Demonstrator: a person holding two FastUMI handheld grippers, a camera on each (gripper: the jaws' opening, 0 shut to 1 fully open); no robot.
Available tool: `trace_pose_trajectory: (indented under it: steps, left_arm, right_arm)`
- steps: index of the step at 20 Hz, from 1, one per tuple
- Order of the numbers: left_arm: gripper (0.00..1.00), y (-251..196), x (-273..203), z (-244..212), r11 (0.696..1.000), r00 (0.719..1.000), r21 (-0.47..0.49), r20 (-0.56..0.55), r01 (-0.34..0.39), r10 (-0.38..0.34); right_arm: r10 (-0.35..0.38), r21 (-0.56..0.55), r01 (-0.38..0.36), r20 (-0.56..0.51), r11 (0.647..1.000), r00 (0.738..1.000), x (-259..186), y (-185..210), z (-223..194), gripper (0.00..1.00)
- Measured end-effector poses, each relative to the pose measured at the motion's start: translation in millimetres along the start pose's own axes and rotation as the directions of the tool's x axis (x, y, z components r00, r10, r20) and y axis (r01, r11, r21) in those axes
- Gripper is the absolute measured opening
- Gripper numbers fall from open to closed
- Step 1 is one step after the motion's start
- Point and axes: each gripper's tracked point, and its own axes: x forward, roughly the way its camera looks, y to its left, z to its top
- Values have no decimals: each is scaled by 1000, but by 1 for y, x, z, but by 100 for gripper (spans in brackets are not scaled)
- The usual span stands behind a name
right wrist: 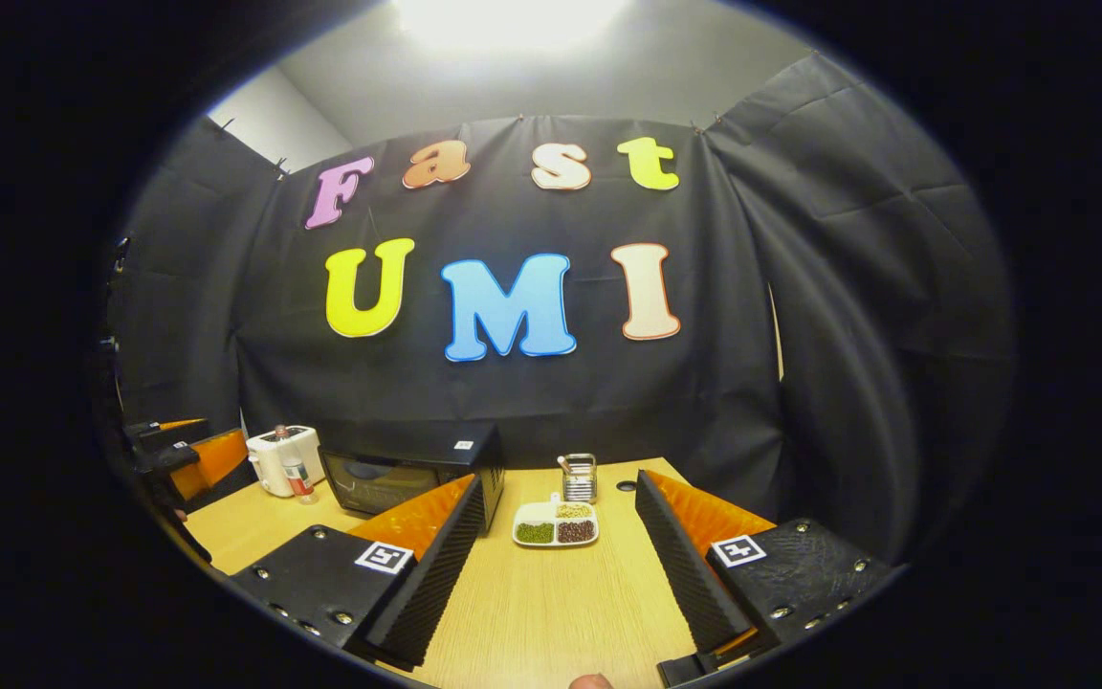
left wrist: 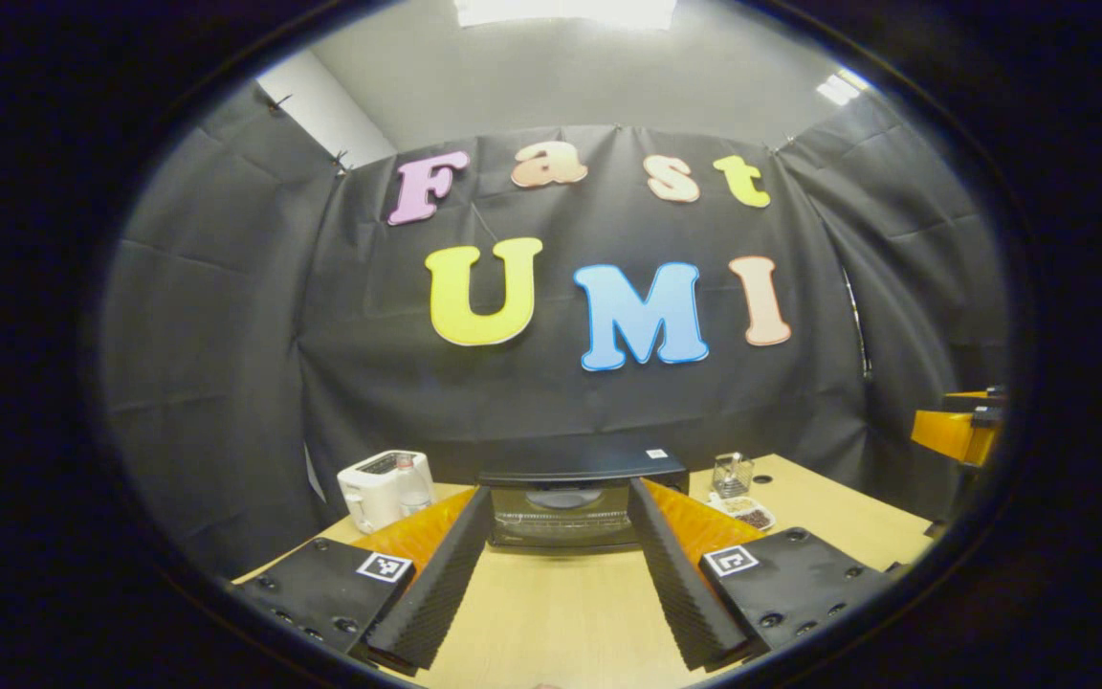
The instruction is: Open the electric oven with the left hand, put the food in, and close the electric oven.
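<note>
In the left gripper view we see the left gripper [left wrist: 559, 536] held above the wooden table [left wrist: 551, 612], its 2 fingers spread wide apart and holding nothing. Straight ahead between the fingers stands the electric oven [left wrist: 578, 498], a black box with a glass door that is closed; it sits at the far side of the table, against the black cloth wall. To the left of the oven there is a white toaster [left wrist: 381, 488] with a small bottle [left wrist: 409, 488] just beside it. To the right of the oven we see a white food tray [left wrist: 744, 514] and behind it a small metal holder [left wrist: 731, 474]. In the right gripper view the right gripper [right wrist: 556, 550] also hangs over the table [right wrist: 551, 612], its 2 fingers wide open and empty. Between them, farther away, lies the food tray [right wrist: 556, 526] with 3 compartments of green, yellowish and dark food, and the metal holder [right wrist: 578, 477] stands just behind it. The oven [right wrist: 407, 469] is to the left of the tray, partly hidden by 1 finger, and the toaster [right wrist: 285, 457] stands farther left.
</note>
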Motion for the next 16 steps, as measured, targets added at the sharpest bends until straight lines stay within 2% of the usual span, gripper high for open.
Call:
trace_pose_trajectory:
  steps: [2,4,5,6,7,9,10,12,16]
  left_arm:
    - [100,3,-19,8,1000,1000,-7,9,10,-10]
    - [100,13,-34,18,1000,999,-2,30,14,-14]
    - [95,19,-41,22,1000,999,3,38,11,-11]
    - [99,26,-47,23,1000,999,0,39,10,-10]
    - [100,30,-53,26,1000,999,-8,47,14,-13]
    - [99,46,-59,28,1000,999,-17,50,-9,9]
    - [95,52,-64,26,999,999,-25,45,-20,21]
    - [100,62,-67,28,998,998,-45,49,-34,36]
    - [99,75,-73,34,997,997,-54,57,-55,58]
  right_arm:
    - [1,9,-1,34,1000,999,-6,6,11,98]
    - [5,10,-5,65,1000,998,-12,15,23,98]
    - [-4,5,4,66,1000,998,-15,17,26,98]
    - [-13,-1,13,68,1000,998,-19,18,27,98]
    - [-20,-7,20,81,1000,997,-22,21,30,98]
    - [-32,-7,33,91,999,995,-26,27,33,98]
    - [-26,-2,26,91,1000,995,-29,32,34,98]
    - [-27,0,27,102,1000,994,-34,36,38,98]
    - [-16,-8,18,123,1000,992,-46,43,45,98]
